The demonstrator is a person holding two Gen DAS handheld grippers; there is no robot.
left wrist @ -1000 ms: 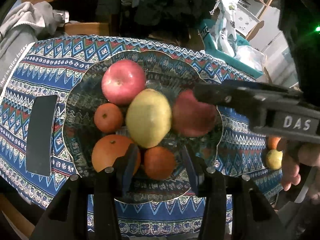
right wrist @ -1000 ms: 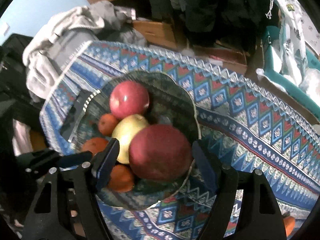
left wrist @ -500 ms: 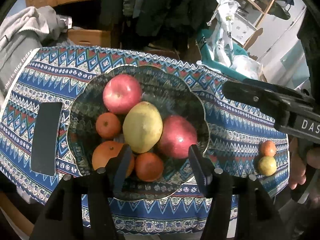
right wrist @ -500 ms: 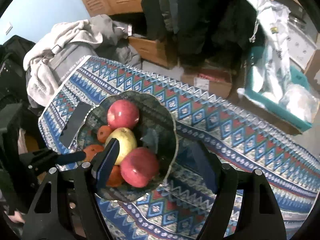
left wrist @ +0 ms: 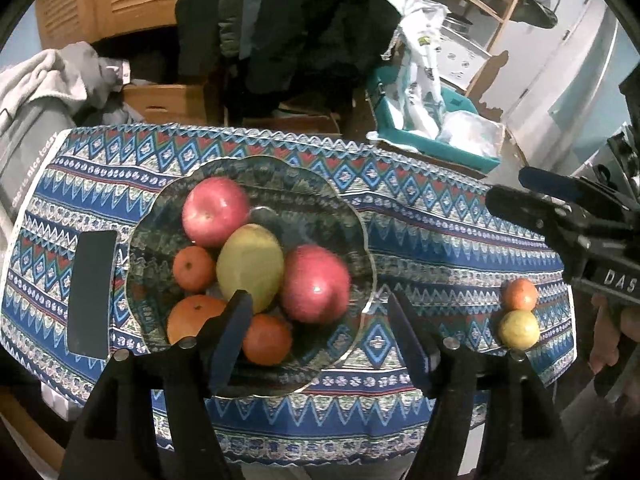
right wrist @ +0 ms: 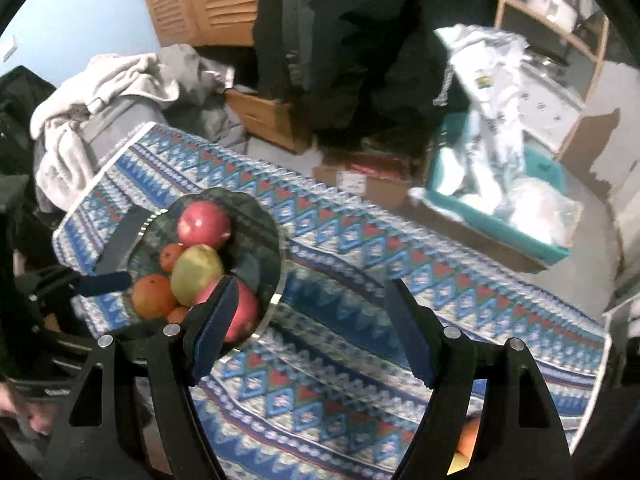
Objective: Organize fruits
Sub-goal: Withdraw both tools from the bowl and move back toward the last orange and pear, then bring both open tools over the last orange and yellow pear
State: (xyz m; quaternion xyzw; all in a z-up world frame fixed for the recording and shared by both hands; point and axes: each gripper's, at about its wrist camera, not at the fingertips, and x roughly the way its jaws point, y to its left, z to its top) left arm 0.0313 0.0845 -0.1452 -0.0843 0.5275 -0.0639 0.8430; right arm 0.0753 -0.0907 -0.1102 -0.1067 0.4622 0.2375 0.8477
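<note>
- Left hand-held gripper: jaws spread wide, empty, above the scalloped glass plate of smooth, round fruit.
- Right hand-held gripper: jaws wide, empty; the plate lies to its left on the zigzag-patterned cloth surface.
- Red apple lies just ahead of the left fingers.

A glass bowl on a worktop draped in blue patterned cloth holds two red apples, a yellow-green pear and three oranges. The left hand-held gripper hangs open over the bowl's near rim. A small orange touches a yellow-green fruit at the cloth's right end.
</note>
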